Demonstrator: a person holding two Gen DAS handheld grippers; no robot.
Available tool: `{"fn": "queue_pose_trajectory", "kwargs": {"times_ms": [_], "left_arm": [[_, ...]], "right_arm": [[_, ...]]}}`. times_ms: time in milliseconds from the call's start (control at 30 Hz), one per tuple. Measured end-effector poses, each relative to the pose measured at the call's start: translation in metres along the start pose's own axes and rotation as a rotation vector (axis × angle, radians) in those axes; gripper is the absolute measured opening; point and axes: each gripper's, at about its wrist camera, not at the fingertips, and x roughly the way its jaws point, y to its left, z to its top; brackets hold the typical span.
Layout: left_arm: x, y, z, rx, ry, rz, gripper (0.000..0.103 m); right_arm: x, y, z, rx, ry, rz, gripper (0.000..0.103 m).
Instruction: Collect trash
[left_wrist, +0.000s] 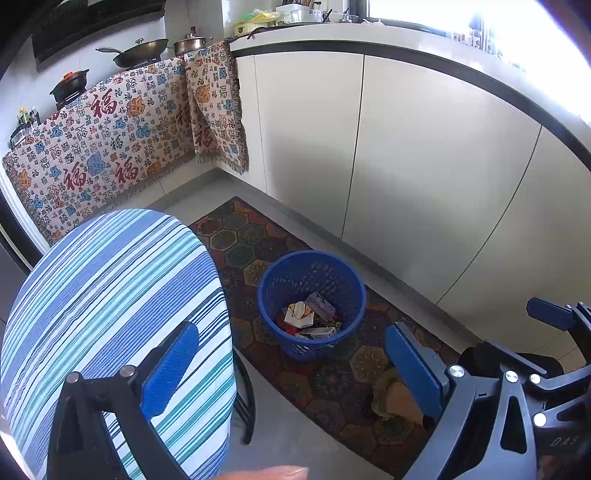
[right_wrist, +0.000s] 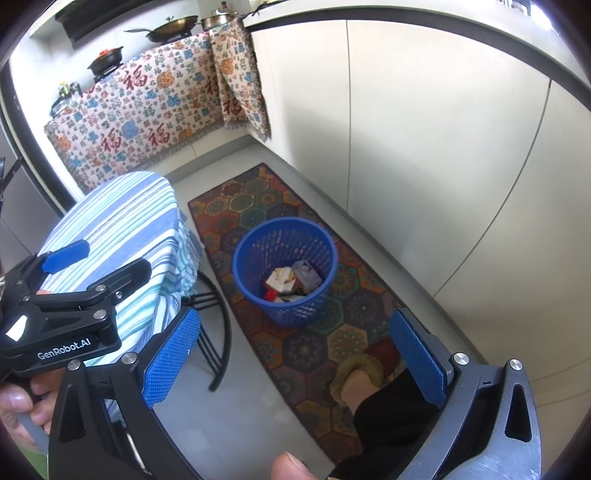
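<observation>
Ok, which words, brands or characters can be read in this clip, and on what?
"GenRobot.AI": on the left gripper body, right wrist view.
"福": repeated in red on the patterned cloth draped over the counter.
"DAS": partial letters on the right gripper body.
Packaging in the blue basket: too small to read.

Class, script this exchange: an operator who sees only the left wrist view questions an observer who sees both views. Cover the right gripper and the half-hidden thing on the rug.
Operator: I see only one pad of the right gripper. Is it holding trash?
Observer: No. It is open, with nothing between its pads.
Operator: What is the tan thing behind the left gripper on the patterned rug?
Observer: A foot in a fur-trimmed slipper, standing on that rug, apart from the blue basket.
</observation>
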Motion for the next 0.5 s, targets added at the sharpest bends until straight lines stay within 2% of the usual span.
{"fn": "queue_pose_trajectory", "kwargs": {"times_ms": [500], "left_arm": [[0.0063,-0.0086,-0.0022,0.030,0.003,0.001,0.103]], "right_arm": [[0.0017,-0.0070,0.0011,0.015,0.013,-0.005,0.103]]}}
